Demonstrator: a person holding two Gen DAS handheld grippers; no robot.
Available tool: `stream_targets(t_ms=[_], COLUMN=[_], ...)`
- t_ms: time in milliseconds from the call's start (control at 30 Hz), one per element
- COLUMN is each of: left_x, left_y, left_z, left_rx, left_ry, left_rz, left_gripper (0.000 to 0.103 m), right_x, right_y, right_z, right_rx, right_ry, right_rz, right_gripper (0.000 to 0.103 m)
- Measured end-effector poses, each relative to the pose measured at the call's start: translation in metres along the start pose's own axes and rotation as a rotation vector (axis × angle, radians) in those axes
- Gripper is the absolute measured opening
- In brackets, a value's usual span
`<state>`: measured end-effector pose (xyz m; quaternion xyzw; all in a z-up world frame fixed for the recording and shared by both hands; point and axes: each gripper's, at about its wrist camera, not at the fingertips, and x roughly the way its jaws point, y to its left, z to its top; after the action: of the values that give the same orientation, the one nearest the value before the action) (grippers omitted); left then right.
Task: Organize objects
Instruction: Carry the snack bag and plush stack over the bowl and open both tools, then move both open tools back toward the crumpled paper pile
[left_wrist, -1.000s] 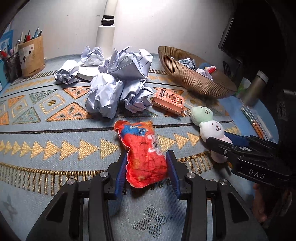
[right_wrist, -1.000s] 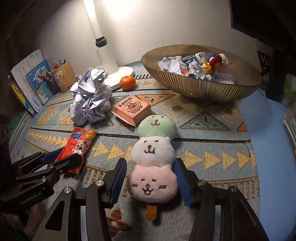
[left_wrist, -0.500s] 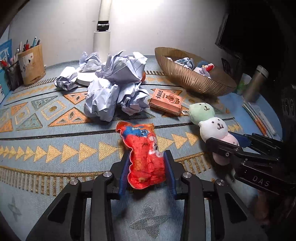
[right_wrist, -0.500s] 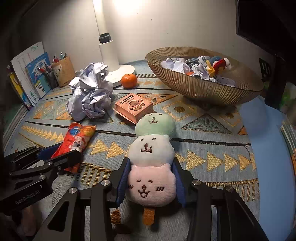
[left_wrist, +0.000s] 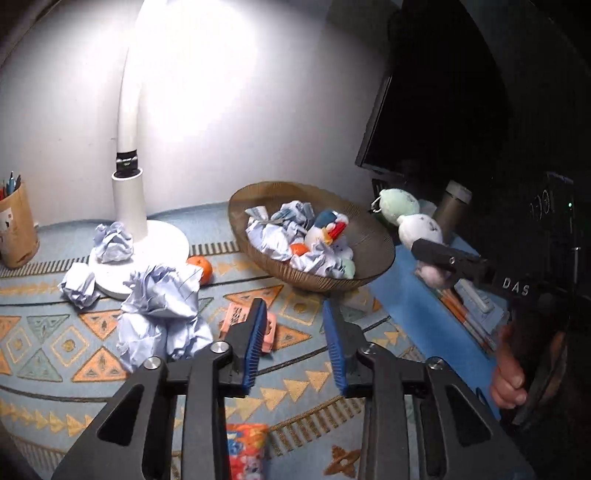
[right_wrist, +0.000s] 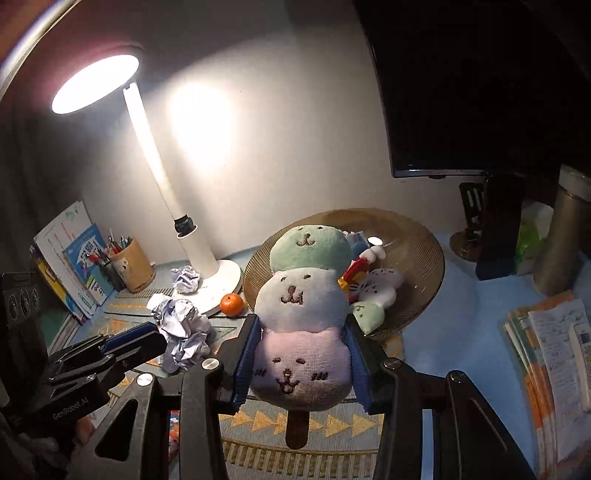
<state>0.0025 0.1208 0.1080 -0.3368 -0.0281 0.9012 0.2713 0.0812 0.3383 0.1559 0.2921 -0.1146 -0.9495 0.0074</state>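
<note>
Left side: crumpled paper (left_wrist: 162, 314) is heaped on the patterned mat (left_wrist: 55, 332) beside the lamp base (left_wrist: 159, 243), with a tangerine (left_wrist: 201, 267) just behind it. These loose items appear to be awaiting collection.

Centre: the left gripper (left_wrist: 294, 314) is raised above the mat and holds nothing. Its jaws have just been opening, and the gap between the blue pads is empty. The red snack packet (left_wrist: 245, 450) lies flat on the mat beneath the gripper body, not between the pads. A pink box (left_wrist: 232, 318) lies on the mat beyond the left pad.

Right side: the woven bowl (left_wrist: 325, 282) serves as the collecting container and already holds paper and small toys. The right gripper (right_wrist: 302, 332) has just been closing, and its pads clamp the pink lowest ball of the three-ball plush (right_wrist: 301, 299). Gripping low leaves the plush standing upright, clear of the mat, in front of the bowl, presumably for deposit there
</note>
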Motion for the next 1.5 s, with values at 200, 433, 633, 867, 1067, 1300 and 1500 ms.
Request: stream_targets(t_ms=[200,433,633,867,1067,1300,1500], left_x=[0.018,0.028,0.017,0.046,0.102,0.105,0.036], left_y=[0.027,0.016,0.010,-0.013,-0.019,-0.017,-0.008], left_z=[-0.068,-0.091,-0.046,0.060,0.098,0.088,0.066], left_rx=[-0.018,0.030,-0.003,-0.044,-0.036,-0.034,-0.047], left_ry=[0.247,0.273,0.160,-0.042,-0.086,-0.077,-0.137], left_rz=[0.099,0.131,0.047,0.010,0.038,0.008,0.048], left_gripper=[0.071,0.035,0.031,0.031,0.039,0.077,0.077], right_x=[0.020,0.021,0.001,0.012,0.065,0.084,0.049], right_y=[-0.006,-0.010,-0.015,-0.032,-0.059,-0.082,-0.067], right_z=[-0.031,-0.048,-0.028,0.041,0.069,0.057,0.041], right_rx=[0.041,0.074,0.068,0.130,0.232,0.263,0.263], right_ry=[0.088,0.122,0.057,-0.057,-0.021,0.062,0.039], right_rz=[0.080,0.092,0.078,-0.026,-0.109,-0.110,-0.103], right_gripper=[0.043,0.043,0.043,0.044,0.047,0.063,0.064])
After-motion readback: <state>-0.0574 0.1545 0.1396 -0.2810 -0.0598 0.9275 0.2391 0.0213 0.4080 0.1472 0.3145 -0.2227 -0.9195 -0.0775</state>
